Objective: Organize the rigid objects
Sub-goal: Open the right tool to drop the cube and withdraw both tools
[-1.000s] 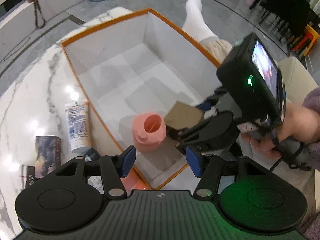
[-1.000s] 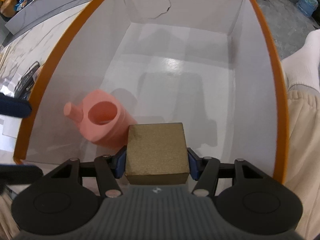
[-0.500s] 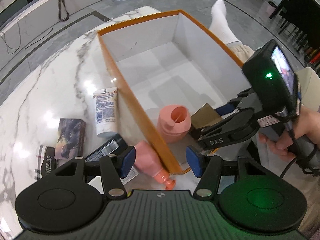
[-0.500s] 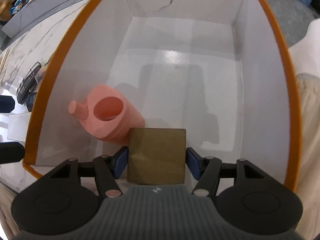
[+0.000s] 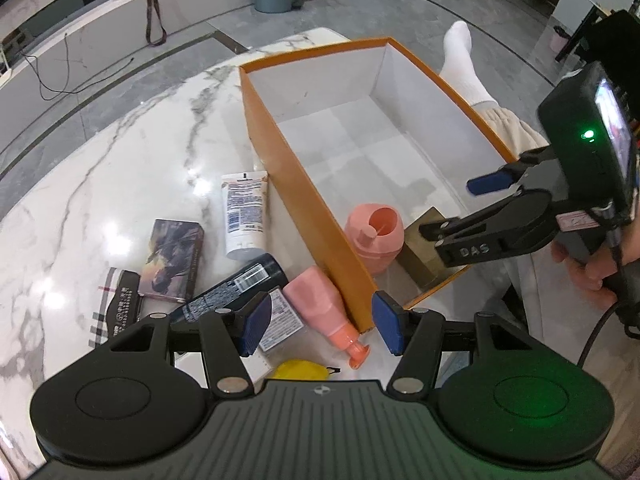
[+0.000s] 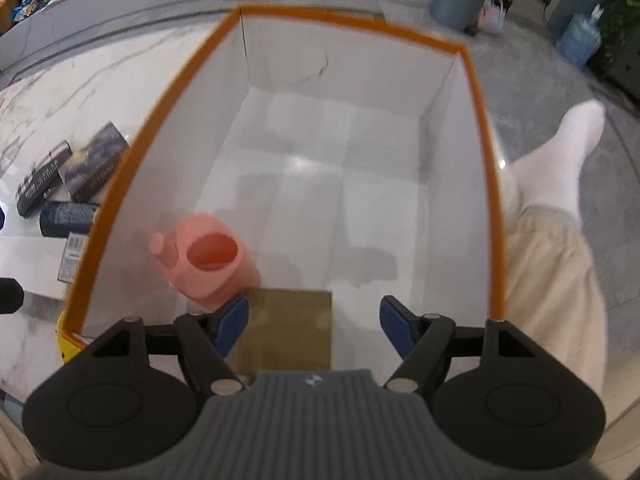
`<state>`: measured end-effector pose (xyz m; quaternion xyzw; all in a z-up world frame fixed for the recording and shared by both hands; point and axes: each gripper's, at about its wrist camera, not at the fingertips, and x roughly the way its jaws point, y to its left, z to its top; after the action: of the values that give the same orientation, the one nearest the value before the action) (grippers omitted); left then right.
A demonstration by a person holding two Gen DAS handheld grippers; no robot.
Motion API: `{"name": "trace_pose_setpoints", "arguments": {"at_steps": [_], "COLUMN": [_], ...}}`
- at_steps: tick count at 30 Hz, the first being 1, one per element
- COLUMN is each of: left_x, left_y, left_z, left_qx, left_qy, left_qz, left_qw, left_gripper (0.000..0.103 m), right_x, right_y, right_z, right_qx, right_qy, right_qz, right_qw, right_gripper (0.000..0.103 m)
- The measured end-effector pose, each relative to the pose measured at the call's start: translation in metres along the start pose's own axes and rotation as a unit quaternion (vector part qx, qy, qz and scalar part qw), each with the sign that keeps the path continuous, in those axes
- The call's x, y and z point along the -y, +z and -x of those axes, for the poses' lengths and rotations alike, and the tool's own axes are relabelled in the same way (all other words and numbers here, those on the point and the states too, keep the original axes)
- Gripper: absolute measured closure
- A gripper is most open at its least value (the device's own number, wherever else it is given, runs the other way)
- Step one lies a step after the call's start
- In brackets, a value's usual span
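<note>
Gold block (image 6: 286,330) and pink jug (image 6: 208,266) in box (image 5: 304,208). Right hand-held gripper (image 6: 314,326) opening, block released. Left hand-held gripper (image 5: 322,322) partly open, empty. Tube (image 5: 245,214), bottles, cases left on surface (image 5: 100,160).

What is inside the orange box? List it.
Inside the orange box: a pink cup-like container and a gold-brown block, side by side at the near end. The right gripper hides the block's near edge.

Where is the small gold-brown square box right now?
The gold-brown square box sits on the floor of the orange-rimmed white box, in its near corner beside the pink cup-shaped container, below the opening right gripper.
</note>
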<state>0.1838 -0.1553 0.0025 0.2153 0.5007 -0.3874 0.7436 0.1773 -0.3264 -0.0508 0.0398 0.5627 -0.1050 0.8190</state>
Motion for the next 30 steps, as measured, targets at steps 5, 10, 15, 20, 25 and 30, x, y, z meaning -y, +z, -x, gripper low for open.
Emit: {"name": "trace_pose_setpoints", "arguments": {"at_steps": [5,10,15,20,25,30], "left_x": [-0.009,-0.021,-0.038,-0.055,-0.072,-0.08], "left_y": [-0.012,-0.025,-0.045,-0.071,-0.097,-0.116], "left_z": [0.009,0.019,0.034,0.046,0.048,0.032], "left_qx": [0.006,0.016,0.03,0.034,0.027,0.016], "left_qy": [0.009,0.028,0.044,0.064,0.088,0.096], "left_qz": [0.017,0.034,0.062,0.066,0.053,0.013], "left_qw": [0.9998,0.9989,0.9966,0.9952,0.9944,0.9952], "left_gripper": [0.035,0.035,0.035,0.035,0.035,0.035], "right_x": [-0.007,-0.026,-0.057,-0.093,-0.137,-0.167], "right_y": [0.002,-0.004,-0.007,-0.011,-0.018,-0.016], "right_z": [0.026,0.051,0.071,0.08,0.074,0.048], "right_qx": [0.029,0.067,0.104,0.121,0.116,0.084], "right_qy": [-0.002,0.016,0.057,0.098,0.121,0.114], "right_qz": [0.006,0.024,0.046,0.08,0.126,0.153], "right_qw": [1.0,0.997,0.992,0.985,0.978,0.978], "right_gripper": [0.026,0.026,0.027,0.035,0.043,0.044]}}
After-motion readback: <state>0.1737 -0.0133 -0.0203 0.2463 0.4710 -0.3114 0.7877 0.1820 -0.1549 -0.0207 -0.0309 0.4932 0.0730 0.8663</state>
